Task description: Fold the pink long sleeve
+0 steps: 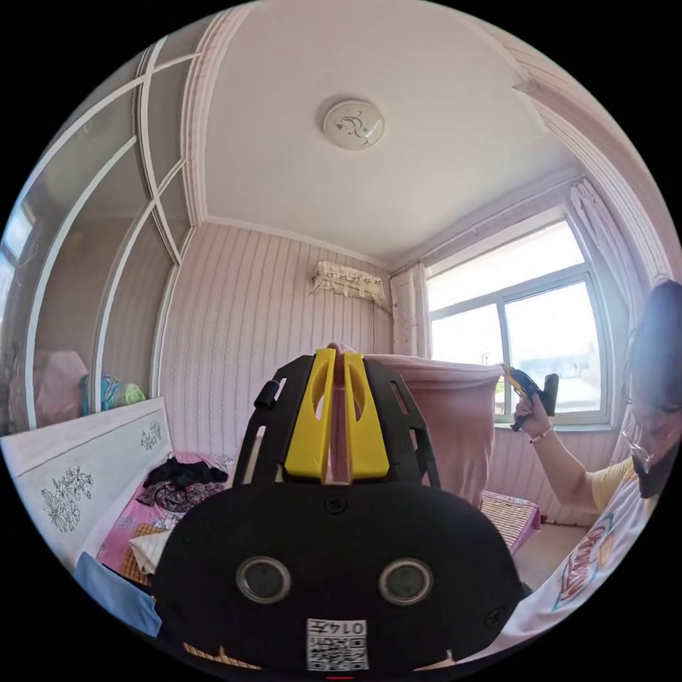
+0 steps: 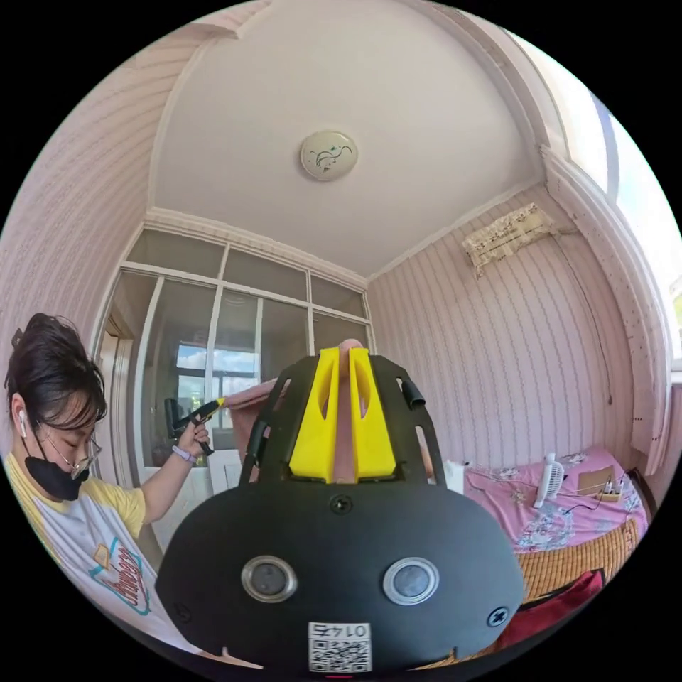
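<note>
The pink long sleeve (image 1: 455, 426) hangs in the air as a stretched sheet, held up high by its top edge. My left gripper (image 1: 339, 355) has its yellow jaws shut on one end of that edge, with pink cloth pinched between them. In the left gripper view the right gripper (image 1: 517, 382) grips the far corner, held in a person's hand. My right gripper (image 2: 344, 355) is likewise shut on pink cloth. In the right gripper view the left gripper (image 2: 204, 410) shows at the other end of the garment (image 2: 245, 401). The lower part of the garment is hidden behind the gripper bodies.
A bed with a pink sheet (image 2: 568, 522) lies below, carrying dark clothes (image 1: 177, 483), a small fan (image 2: 548, 479) and a red item (image 2: 561, 604). A white headboard (image 1: 78, 476) stands at the left. The person (image 1: 625, 497) stands between the grippers, near a window (image 1: 526, 334).
</note>
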### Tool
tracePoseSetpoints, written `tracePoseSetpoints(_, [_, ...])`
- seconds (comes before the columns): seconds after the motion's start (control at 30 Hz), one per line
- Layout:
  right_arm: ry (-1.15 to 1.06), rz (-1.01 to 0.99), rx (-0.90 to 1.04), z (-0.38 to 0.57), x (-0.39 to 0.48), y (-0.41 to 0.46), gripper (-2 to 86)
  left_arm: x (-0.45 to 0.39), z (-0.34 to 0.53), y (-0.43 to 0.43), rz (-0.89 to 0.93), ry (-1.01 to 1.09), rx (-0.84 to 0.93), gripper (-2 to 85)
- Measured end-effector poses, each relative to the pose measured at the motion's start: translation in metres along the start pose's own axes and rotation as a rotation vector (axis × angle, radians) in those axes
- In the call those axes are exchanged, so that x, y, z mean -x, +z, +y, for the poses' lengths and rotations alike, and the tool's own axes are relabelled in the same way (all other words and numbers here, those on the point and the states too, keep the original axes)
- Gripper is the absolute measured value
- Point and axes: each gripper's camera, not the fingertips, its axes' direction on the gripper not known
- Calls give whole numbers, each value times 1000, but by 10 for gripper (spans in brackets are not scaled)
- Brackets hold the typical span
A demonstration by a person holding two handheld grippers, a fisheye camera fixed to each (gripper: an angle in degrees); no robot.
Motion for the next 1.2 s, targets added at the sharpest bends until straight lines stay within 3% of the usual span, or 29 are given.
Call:
tracePoseSetpoints(0.23, [-174, -122, -117, -63, 67, -43, 11, -50, -59, -99, 63, 165, -282, -9])
tracePoseSetpoints(0.3, [-195, -89, -78, -77, 67, -33, 11, -50, -74, -94, 23, 202, -251, -8])
tracePoseSetpoints(0.4, [-124, -48, 95, -69, 31, 16, 11, -13, -70, -34, -17, 144, -53, -7])
tracePoseSetpoints(0.47, [-26, 26, 298, -28, -18, 72, 11, 35, -28, 44, -83, 50, 193, -7])
tracePoseSetpoints(0.63, [269, 109, 509, 81, -125, 167, 11, 104, 87, 170, -190, -155, 485, -7])
tracePoseSetpoints(0.73, [463, 77, 392, 81, -169, 192, 11, 115, 66, 203, -199, -127, 452, -7])
tracePoseSetpoints(0.83, [351, 23, 156, 21, -159, 201, 13, 107, -3, 194, -141, -66, 231, -7])
tracePoseSetpoints(0.93, [161, 28, 87, -20, -128, 214, 14, 80, -35, 193, -171, 56, 136, -7])
tracePoseSetpoints(1.03, [45, 63, 125, -2, -111, 224, 15, 83, -5, 199, -145, 51, 141, -6])
tracePoseSetpoints(1.2, [42, 67, 332, 135, -113, 218, 16, 117, 149, 210, -151, -27, 398, -4])
